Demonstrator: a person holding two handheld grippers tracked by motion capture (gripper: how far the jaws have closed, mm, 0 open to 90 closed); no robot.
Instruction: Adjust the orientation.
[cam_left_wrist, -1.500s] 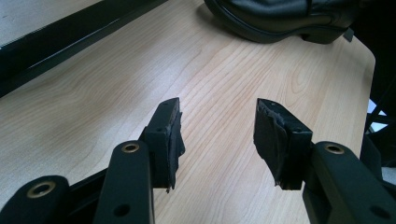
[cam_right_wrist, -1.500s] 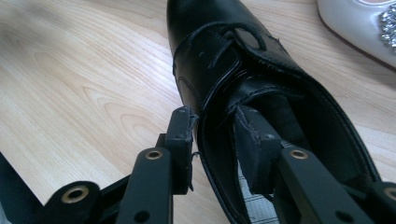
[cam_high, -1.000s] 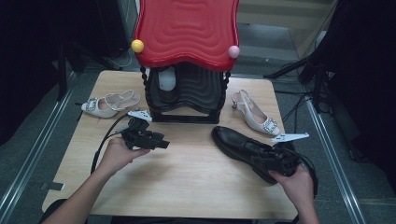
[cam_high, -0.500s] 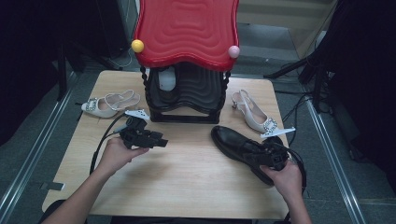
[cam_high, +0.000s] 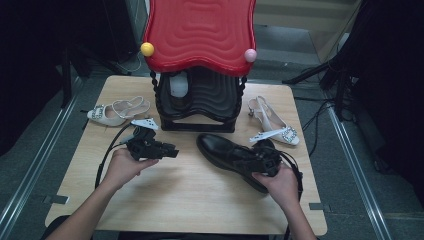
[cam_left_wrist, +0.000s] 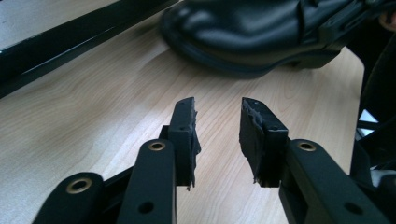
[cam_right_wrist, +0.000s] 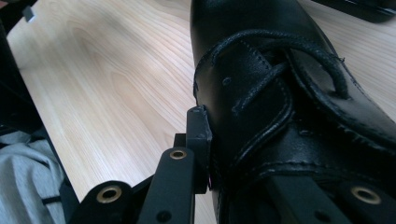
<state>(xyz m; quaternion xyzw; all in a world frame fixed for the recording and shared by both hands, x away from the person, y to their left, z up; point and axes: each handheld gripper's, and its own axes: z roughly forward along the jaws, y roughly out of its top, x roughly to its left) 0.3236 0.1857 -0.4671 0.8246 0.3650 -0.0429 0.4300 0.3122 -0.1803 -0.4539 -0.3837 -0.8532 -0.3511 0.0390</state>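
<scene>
The black shoe is pinched by the right gripper fingers; the left gripper fingers, just closing, are held spread over the worktop, nothing between them.

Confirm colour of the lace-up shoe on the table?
Black, glossy leather with black laces: the lace-up shoe shows best in the right gripper view.

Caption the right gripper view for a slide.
Right claw clamped on the laced upper of a glossy black leather lace-up shoe resting on the pale wood-grain table.

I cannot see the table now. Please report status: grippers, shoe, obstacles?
Right gripper shut on black shoe. Left gripper open, holding nothing. Red shoe rack just behind shoe.
</scene>
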